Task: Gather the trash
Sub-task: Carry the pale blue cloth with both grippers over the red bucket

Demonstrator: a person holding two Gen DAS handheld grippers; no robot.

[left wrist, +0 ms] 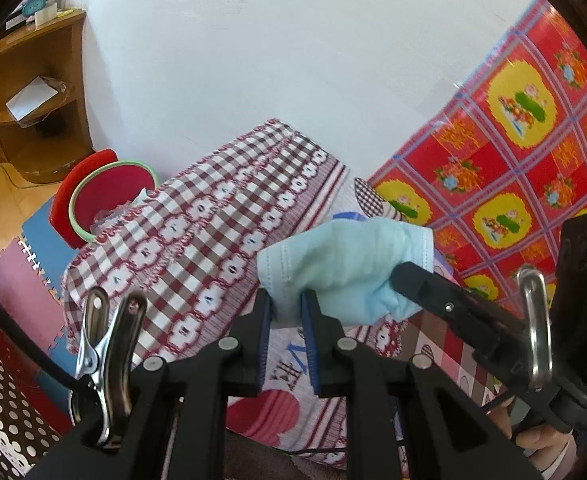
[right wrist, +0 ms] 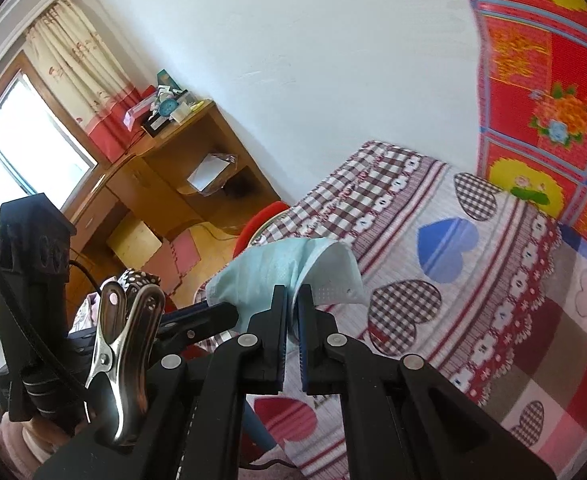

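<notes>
Face mask (left wrist: 345, 264) (no legible print) is gripped by left tool (left wrist: 286, 304) and right tool (right wrist: 292, 300), raised above the bed (right wrist: 473, 280).

Black plastic left hand-held gripper (left wrist: 286, 300), blue finger pads (left wrist: 264, 344), round silver pivot screws, steel spring clip (left wrist: 101, 360), black cable

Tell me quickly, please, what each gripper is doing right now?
Left gripper: closed on the light blue face mask.
Right gripper: closed on the same mask, held above the bed.
</notes>
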